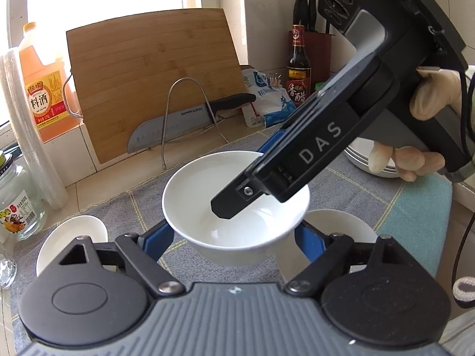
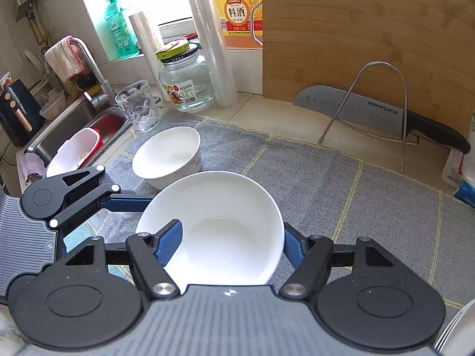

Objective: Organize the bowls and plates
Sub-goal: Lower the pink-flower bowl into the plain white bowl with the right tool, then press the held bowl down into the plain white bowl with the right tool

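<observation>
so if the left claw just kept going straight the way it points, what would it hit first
Most likely the right claw, whose finger dips into the white bowl that the left claw straddles. Beyond it stands the cutting board, but depth is hard to judge.

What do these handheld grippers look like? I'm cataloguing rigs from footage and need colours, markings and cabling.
The right gripper has a black and grey body with white "DAS" lettering, blue ribbed finger pads and a black cable at the handle. The hand holding it wears a pale glove. The left gripper matches: ribbed grey base with a small white mark, black linkage arms on round black hubs with silver pivot bolts, and blue fingers.
</observation>
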### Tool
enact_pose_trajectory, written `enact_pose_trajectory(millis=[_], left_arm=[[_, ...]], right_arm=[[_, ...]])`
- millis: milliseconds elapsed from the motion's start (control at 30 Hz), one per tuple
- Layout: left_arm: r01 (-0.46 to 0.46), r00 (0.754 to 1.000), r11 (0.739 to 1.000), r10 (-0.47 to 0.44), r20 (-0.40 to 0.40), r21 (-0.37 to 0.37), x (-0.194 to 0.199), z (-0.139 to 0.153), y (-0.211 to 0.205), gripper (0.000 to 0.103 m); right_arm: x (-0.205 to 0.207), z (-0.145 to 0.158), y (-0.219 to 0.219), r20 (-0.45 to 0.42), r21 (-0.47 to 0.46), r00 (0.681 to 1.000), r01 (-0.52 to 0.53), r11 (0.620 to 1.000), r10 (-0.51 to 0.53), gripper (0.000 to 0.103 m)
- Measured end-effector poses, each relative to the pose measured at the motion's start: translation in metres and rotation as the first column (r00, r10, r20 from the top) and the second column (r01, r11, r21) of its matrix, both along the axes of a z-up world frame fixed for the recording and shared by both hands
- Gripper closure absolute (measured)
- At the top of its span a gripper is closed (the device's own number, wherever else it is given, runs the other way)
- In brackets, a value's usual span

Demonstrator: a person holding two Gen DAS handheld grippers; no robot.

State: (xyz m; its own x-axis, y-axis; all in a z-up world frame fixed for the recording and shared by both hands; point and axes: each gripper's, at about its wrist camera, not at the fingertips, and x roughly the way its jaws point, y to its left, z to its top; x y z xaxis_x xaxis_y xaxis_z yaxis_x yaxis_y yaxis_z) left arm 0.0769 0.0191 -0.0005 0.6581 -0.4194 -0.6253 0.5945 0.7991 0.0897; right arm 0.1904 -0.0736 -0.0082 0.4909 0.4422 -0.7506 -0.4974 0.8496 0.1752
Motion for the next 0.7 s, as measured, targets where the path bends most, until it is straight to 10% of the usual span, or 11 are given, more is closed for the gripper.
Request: enact_pose_trajectory(millis=[700], left_arm=[[0.119, 0.992, 0.993, -0.118, -0.040, 0.018, -0.047, -0.008, -0.032, 0.015]], right_arm=[[-0.073, -0.009, -0.033, -0.004, -0.010, 0.995, 0.104, 0.994, -0.105, 0.027]])
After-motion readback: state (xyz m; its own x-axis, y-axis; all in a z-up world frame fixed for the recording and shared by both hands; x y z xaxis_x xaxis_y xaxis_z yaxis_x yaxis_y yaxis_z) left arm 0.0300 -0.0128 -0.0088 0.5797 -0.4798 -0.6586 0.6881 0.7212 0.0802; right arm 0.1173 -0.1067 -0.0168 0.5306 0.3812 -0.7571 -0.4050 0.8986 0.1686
